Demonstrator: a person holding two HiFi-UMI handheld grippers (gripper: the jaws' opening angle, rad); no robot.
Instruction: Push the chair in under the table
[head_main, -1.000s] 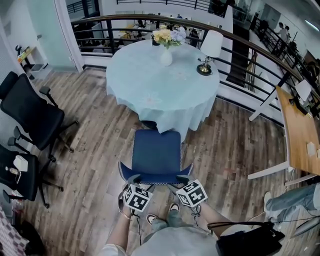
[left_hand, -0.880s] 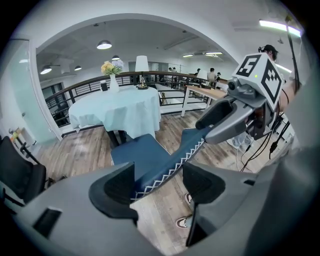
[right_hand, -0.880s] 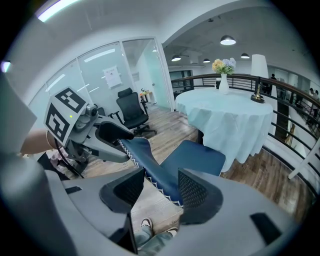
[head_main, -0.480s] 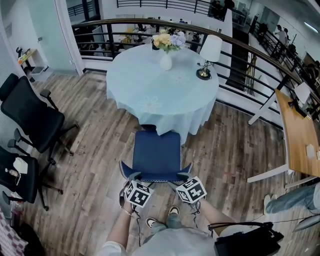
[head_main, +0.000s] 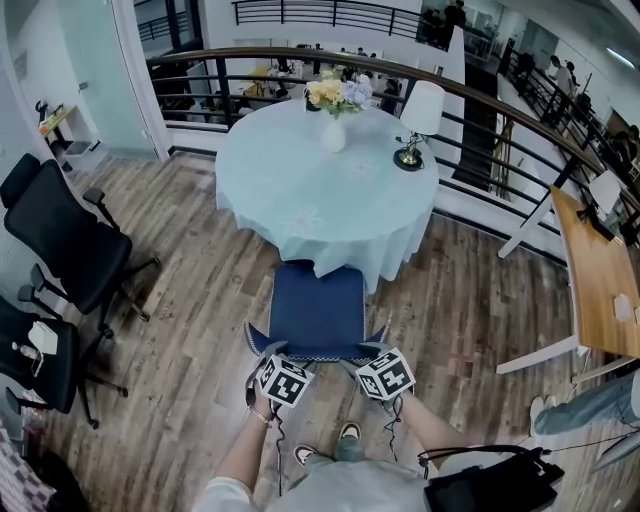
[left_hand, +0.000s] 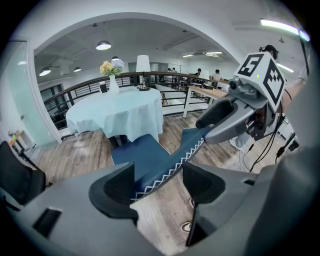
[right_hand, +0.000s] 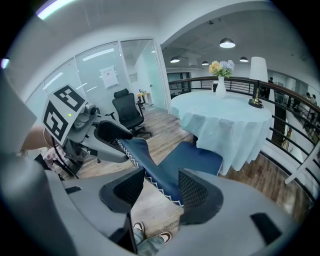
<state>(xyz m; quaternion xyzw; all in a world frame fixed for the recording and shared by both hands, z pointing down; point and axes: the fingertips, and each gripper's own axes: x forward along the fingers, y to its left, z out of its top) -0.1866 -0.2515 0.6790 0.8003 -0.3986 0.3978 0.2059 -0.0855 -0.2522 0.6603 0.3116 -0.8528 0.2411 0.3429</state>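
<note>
Nearer the round table in pale blue cloth than before, the blue padded chair has its seat front at the hem, and we keep left claw and right claw clamped on its zigzag-stitched backrest.

1 blue chair, 1 table, 2 office chairs, 1 lamp.

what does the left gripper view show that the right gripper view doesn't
Only the left gripper view: the right gripper on the blue chair, and a wooden desk behind. Only the right gripper view: the left gripper, a black office chair, a glass wall. Both: the chair's back clamped in that view's own jaws, and the round table with flower vase and lamp.
</note>
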